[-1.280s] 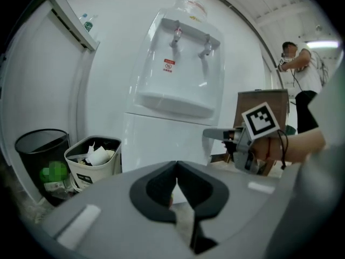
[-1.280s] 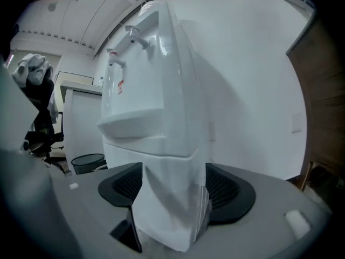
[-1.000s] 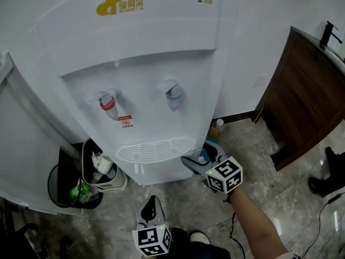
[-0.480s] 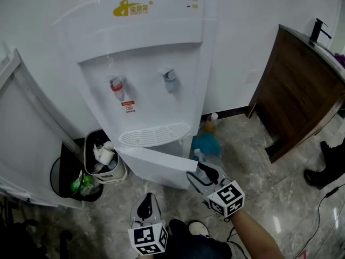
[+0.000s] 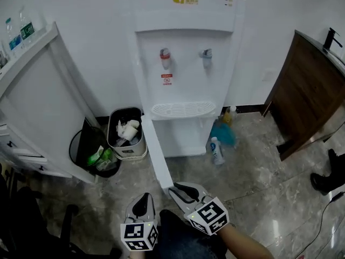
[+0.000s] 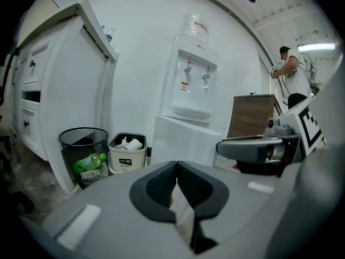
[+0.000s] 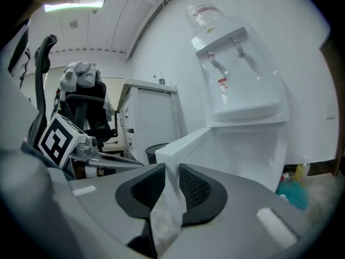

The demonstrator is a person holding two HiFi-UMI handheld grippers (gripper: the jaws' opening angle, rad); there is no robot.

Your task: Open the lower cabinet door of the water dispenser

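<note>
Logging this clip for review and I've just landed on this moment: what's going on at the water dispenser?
A person works a gripper in each hand in front of a white water dispenser. Its lower cabinet door stands swung wide open toward the person. The right gripper is at the door's free edge with its jaws closing; whether the pads press on that edge can't be told. The left gripper hangs beside it, shut and empty.
</note>
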